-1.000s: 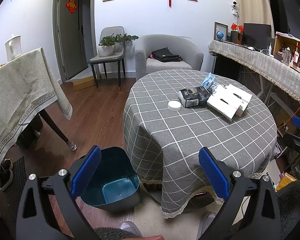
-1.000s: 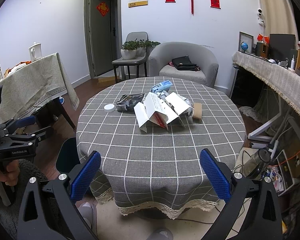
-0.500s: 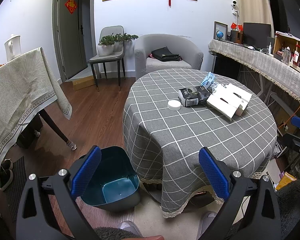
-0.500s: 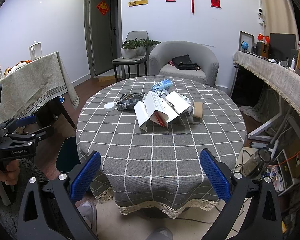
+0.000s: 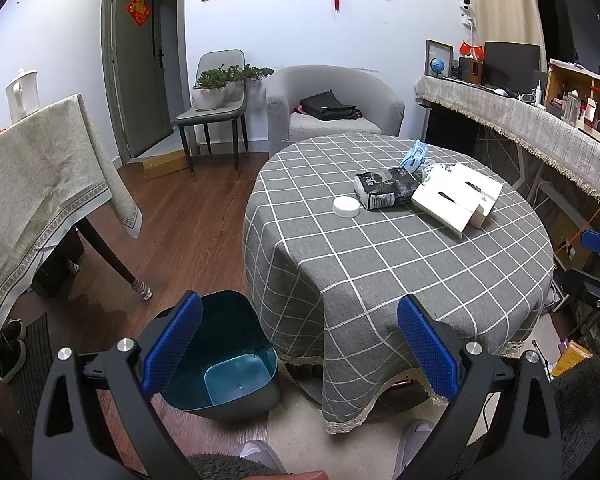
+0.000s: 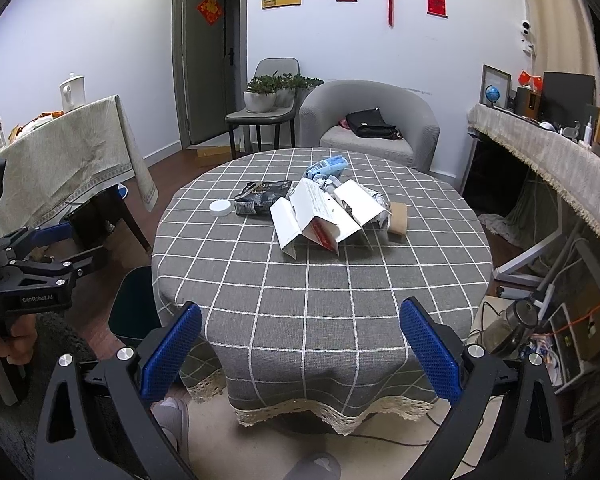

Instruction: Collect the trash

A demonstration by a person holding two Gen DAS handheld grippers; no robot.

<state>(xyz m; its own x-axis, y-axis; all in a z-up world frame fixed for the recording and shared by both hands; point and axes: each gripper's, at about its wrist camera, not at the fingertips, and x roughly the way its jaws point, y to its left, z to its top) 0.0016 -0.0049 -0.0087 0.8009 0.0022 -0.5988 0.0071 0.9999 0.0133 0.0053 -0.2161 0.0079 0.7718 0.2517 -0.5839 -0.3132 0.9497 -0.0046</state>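
Trash lies in the middle of a round table with a grey checked cloth (image 6: pixel 320 300): a white lid (image 6: pixel 221 208), a black packet (image 6: pixel 262 198), a blue wrapper (image 6: pixel 326 168), an opened white carton (image 6: pixel 320 220), crumpled foil (image 6: pixel 380 202) and a brown cardboard piece (image 6: pixel 398 218). The lid (image 5: pixel 346 206), packet (image 5: pixel 384 188) and carton (image 5: pixel 456 200) also show in the left wrist view. A dark teal bin (image 5: pixel 224 356) stands on the floor left of the table. My left gripper (image 5: pixel 300 348) is open and empty above the bin's edge. My right gripper (image 6: pixel 300 350) is open and empty before the table's near edge.
A side table with a beige cloth (image 5: pixel 40 184) stands to the left. A grey armchair (image 6: pixel 370 124) and a chair with a potted plant (image 6: pixel 266 100) stand behind the table. A cloth-covered counter (image 6: pixel 548 156) runs along the right, with cables and clutter (image 6: pixel 540 332) below.
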